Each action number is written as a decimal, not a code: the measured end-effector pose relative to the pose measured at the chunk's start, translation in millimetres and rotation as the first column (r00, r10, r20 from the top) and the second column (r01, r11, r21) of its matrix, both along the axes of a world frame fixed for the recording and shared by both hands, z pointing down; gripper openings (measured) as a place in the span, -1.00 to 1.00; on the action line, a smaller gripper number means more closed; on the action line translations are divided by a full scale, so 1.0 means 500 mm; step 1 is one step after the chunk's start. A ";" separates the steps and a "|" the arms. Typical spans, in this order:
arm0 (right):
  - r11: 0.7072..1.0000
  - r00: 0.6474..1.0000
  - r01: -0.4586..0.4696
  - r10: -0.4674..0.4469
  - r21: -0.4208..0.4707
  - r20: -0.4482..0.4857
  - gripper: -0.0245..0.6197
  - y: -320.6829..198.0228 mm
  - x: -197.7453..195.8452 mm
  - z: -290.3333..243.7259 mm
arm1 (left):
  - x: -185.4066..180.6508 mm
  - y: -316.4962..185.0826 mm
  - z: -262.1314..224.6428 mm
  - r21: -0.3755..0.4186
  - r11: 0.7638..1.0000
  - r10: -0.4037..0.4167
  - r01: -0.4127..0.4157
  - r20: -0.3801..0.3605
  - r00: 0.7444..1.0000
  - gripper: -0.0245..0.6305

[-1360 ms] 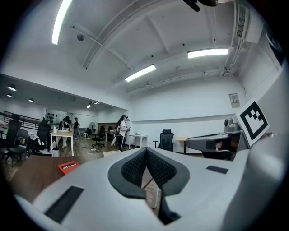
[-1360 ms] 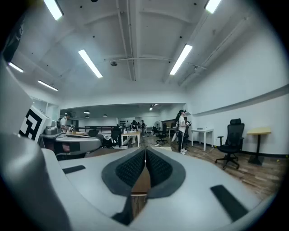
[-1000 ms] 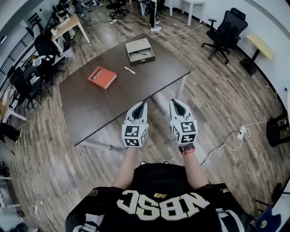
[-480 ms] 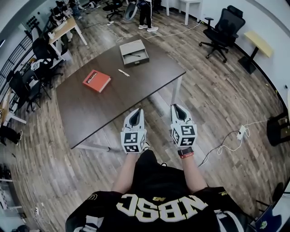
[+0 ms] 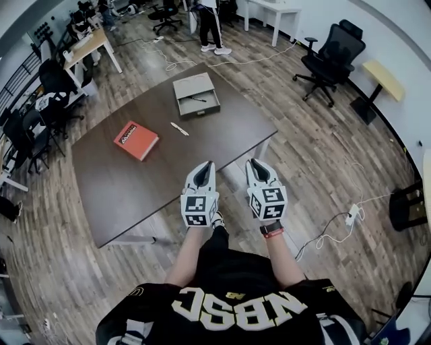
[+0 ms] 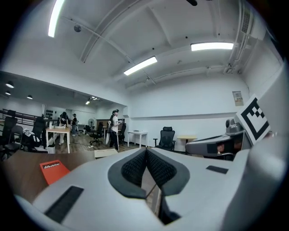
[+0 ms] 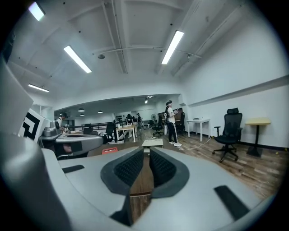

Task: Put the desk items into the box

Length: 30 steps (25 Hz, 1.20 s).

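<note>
An open grey box [image 5: 196, 94] sits at the far end of the dark table [image 5: 135, 189], with a dark pen inside. A red book [image 5: 136, 140] lies at the table's left, and a small white pen-like item [image 5: 179, 129] lies between book and box. Both grippers hover side by side at the near table edge, well short of the items. My left gripper [image 5: 203, 170] [image 6: 146, 151] is shut with nothing in it. The jaws of my right gripper [image 5: 256, 166] [image 7: 146, 151] are opening, a narrow gap with nothing between. The box [image 7: 152, 143] and book [image 7: 109, 150] lie ahead.
A black office chair [image 5: 328, 54] stands right of the table. A person [image 5: 209, 20] stands beyond the far end. A wooden desk [image 5: 87, 44] and chairs crowd the left. A cable and power strip [image 5: 350, 215] lie on the floor at my right.
I have stepped closer to the table. Both grippers, earlier over the floor short of it, now reach its near edge, still side by side.
</note>
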State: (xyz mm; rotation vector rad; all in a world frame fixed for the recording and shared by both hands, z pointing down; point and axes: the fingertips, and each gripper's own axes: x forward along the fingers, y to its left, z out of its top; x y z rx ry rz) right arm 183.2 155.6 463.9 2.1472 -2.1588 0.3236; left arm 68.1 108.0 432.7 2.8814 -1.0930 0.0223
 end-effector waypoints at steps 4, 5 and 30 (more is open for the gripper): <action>1.000 1.000 0.030 -0.030 -0.005 -0.009 -0.82 -0.115 0.001 -0.023 | 0.017 -0.114 -0.019 0.001 1.000 -0.004 0.004 -0.018 1.000 -0.88; 0.999 0.999 0.040 -0.040 -0.008 -0.014 -0.82 -0.146 -0.003 -0.025 | 0.017 -0.144 -0.021 -0.003 1.000 -0.009 0.009 -0.026 1.000 -0.88; 0.900 0.910 0.401 -0.413 -0.173 -0.037 -0.78 -0.629 -0.186 0.097 | -0.161 -0.554 0.098 -0.143 0.950 -0.292 0.276 -0.100 0.951 -0.88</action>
